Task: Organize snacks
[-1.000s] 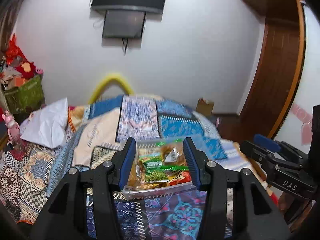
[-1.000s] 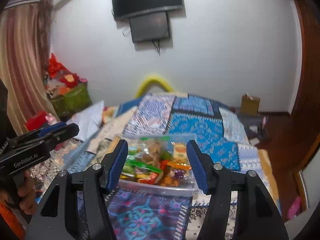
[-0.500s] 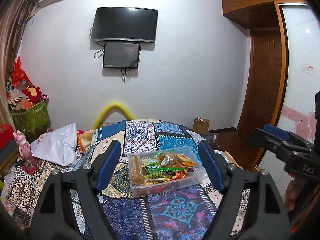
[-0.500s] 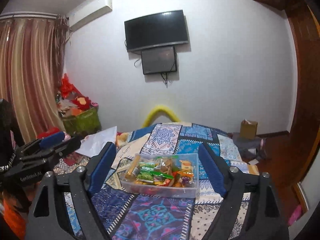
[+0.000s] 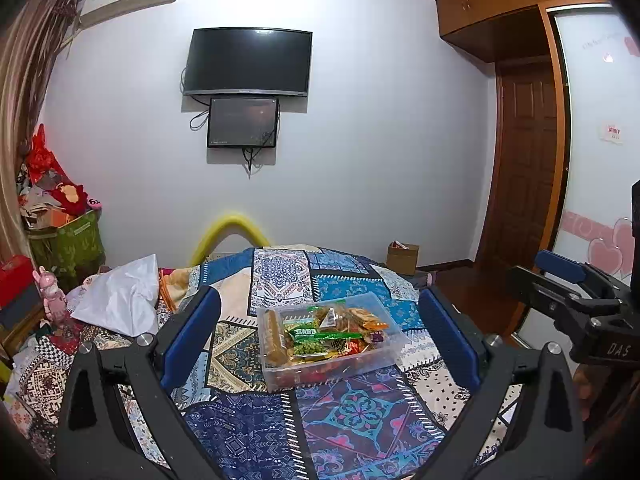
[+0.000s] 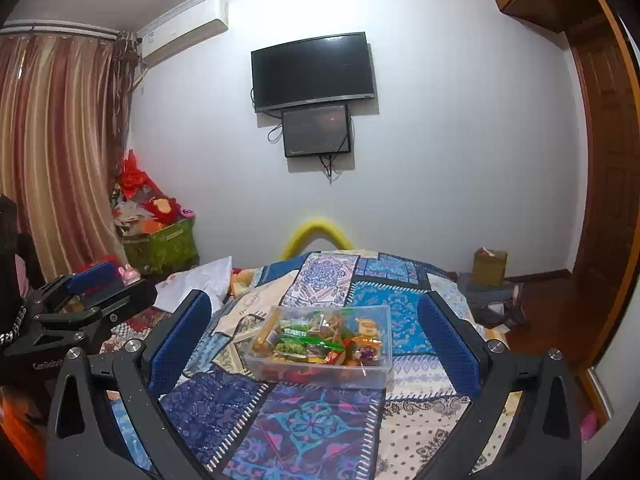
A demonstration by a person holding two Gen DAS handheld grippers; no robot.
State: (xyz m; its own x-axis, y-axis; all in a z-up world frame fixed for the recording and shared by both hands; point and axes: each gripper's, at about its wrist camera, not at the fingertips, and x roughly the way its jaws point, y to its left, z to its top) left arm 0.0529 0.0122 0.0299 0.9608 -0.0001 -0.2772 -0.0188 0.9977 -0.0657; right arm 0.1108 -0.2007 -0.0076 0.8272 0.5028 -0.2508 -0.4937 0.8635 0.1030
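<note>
A clear plastic box [image 5: 372, 356] [image 6: 376, 368] full of snack packets lies on the patchwork bed cover [image 5: 352, 412] [image 6: 304, 420]. Green packets [image 5: 308, 334] [image 6: 296, 344], orange ones and a brown roll fill it. My left gripper [image 5: 318, 296] hangs in front of the box with its blue-padded jaws opening wide and nothing between them. My right gripper [image 6: 314, 296] stands the same way, jaws opening, with nothing in them. Each gripper also shows in the other's view, the right gripper [image 5: 568, 292] at the right edge and the left gripper [image 6: 92, 292] at the left edge.
A white bag [image 5: 120, 300] lies on the bed's left side and a yellow foam arch [image 5: 228, 228] stands at its far end. A green basket [image 6: 160, 248] of red things sits by the curtain. A cardboard box [image 6: 490, 266] stands on the floor near the wooden door [image 5: 524, 176].
Both grippers have drawn back and up from the snack box while their jaws spread from narrow to wide. The box stays on the bed and now looks smaller and farther.
</note>
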